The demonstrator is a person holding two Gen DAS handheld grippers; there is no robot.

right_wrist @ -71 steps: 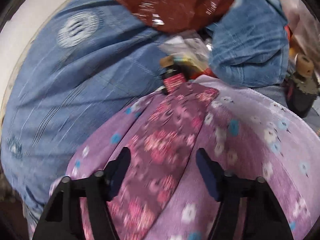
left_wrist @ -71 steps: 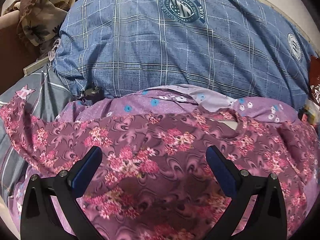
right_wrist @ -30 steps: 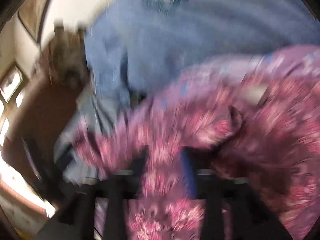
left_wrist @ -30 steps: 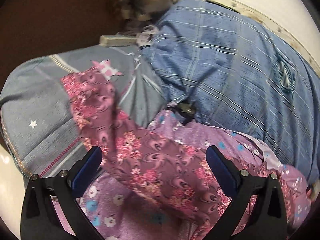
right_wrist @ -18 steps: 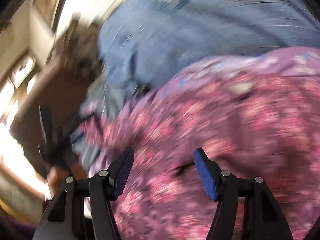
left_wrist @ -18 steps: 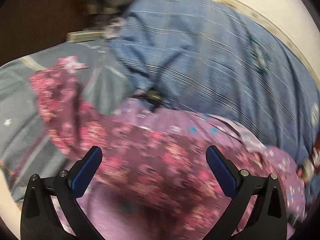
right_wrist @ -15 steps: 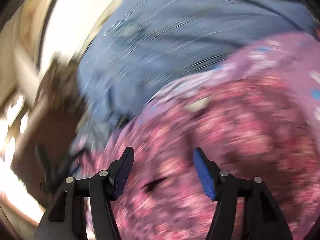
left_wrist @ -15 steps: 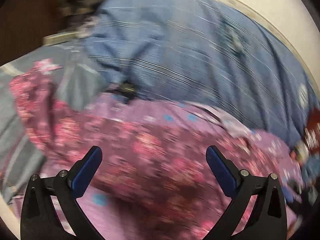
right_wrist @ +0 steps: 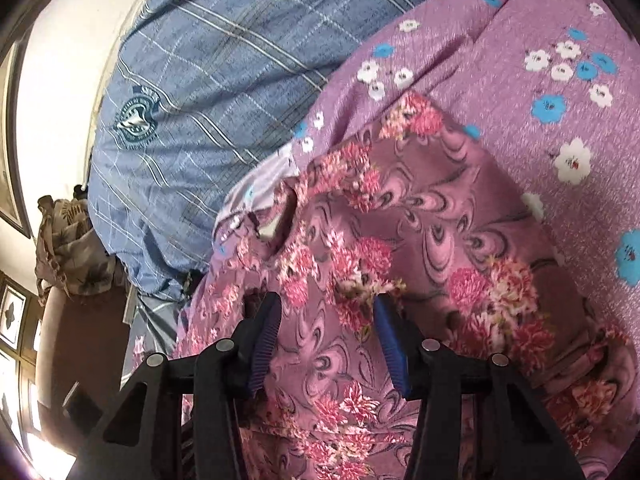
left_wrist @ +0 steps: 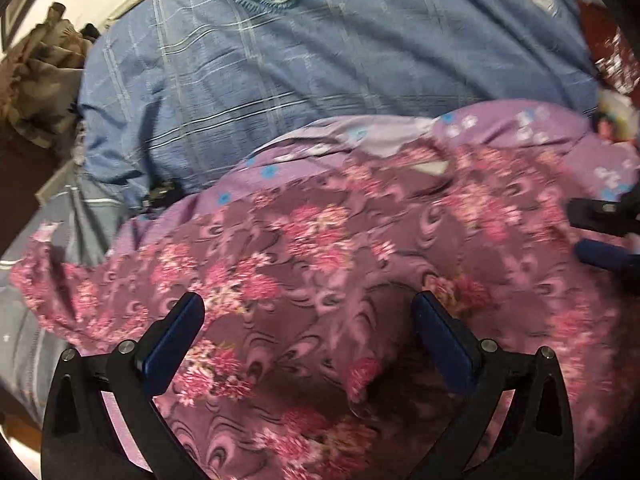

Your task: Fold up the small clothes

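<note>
A maroon garment with pink flowers [left_wrist: 320, 248] lies spread over a purple flowered sheet [left_wrist: 520, 128]. My left gripper [left_wrist: 308, 320] hovers over the garment's near middle, open wide, with only flat cloth below its blue pads. My right gripper [right_wrist: 328, 320] sits low on the garment [right_wrist: 420, 240] near its neck opening. Its jaws are closing, with a low ridge of the flowered cloth between the pads and no visible pinch. In the left wrist view the right gripper [left_wrist: 592, 236] shows at the right edge, resting on the garment.
A large blue plaid pillow [left_wrist: 320, 72] bulges behind the garment, against a white wall [right_wrist: 60, 100]. Grey striped bedding [left_wrist: 24, 320] lies at the left, a brown patterned cloth [left_wrist: 36, 80] beyond it, and a dark red cloth [left_wrist: 608, 40] at the far right.
The left gripper swung right from the garment's left sleeve to its middle, still open. The right gripper settled lower on the garment and its jaws narrowed.
</note>
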